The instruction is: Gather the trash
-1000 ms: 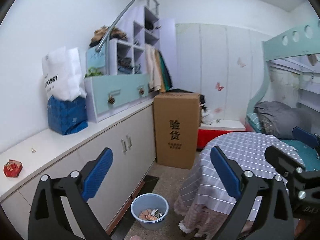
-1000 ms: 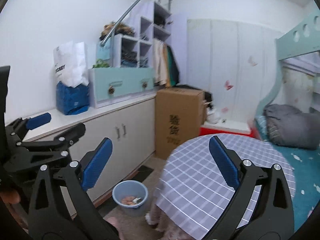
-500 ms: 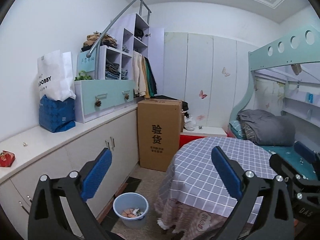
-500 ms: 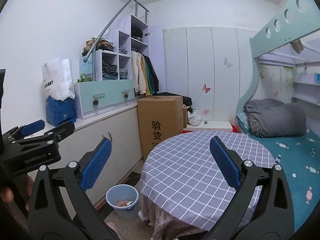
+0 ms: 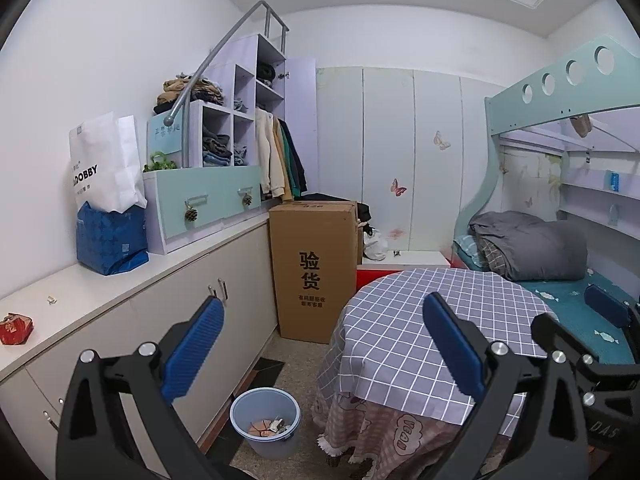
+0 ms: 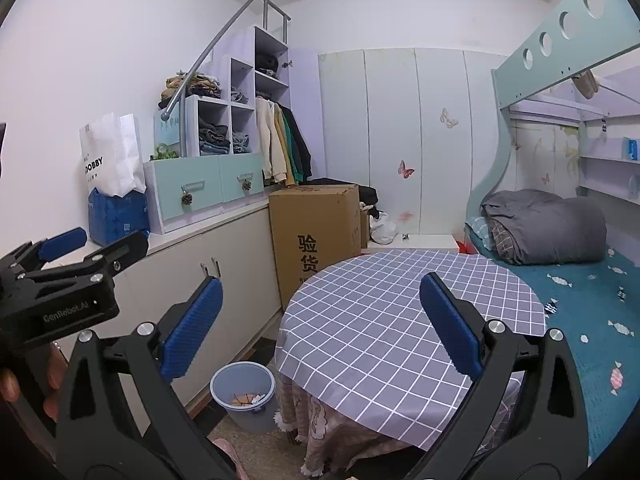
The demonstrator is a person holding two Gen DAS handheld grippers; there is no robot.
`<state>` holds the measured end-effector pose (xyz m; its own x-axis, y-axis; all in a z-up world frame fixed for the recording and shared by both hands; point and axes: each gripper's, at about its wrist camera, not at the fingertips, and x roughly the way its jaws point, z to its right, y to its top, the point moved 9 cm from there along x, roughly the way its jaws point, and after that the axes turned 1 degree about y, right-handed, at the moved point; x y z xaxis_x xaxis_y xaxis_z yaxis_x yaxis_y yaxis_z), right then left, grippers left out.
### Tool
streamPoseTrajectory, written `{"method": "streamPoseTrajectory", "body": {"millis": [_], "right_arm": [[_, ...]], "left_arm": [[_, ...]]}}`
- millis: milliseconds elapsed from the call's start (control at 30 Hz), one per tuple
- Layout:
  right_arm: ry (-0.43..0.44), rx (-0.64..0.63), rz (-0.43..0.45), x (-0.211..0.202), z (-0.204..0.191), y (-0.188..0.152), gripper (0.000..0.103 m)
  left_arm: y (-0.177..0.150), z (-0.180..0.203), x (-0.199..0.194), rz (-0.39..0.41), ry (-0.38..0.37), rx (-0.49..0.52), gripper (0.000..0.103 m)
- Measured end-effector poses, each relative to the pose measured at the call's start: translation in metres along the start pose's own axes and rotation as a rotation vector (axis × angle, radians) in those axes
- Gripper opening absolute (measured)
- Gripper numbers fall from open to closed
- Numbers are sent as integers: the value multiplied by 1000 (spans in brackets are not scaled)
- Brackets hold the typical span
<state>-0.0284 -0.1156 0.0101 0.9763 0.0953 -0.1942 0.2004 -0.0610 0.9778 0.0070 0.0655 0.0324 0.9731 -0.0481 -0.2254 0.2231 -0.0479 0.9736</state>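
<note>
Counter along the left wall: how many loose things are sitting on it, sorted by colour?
White: 2, the paper bag and a small scrap
Blue: 1, the bag
Red: 1, the crumpled packet
Total: 4, not counting the shelf unit on the counter.

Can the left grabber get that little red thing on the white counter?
Probably yes. The left gripper is open and holding nothing, and the red packet lies alone near the front edge of the counter with nothing over it. It sits off to the left, so the gripper must swing over first.
</note>
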Motion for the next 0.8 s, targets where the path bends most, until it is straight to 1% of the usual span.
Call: {"method": "streamPoseTrajectory", "body": {"millis": [233,800], "right_arm": [[-14,7,-10,2,2,-5,97],[-12,13,-31,6,-4,-14,97]], "left_arm": [[-2,3,2,5,-21,-2,98],[-7,6,5,-4,-21,10,98]]}}
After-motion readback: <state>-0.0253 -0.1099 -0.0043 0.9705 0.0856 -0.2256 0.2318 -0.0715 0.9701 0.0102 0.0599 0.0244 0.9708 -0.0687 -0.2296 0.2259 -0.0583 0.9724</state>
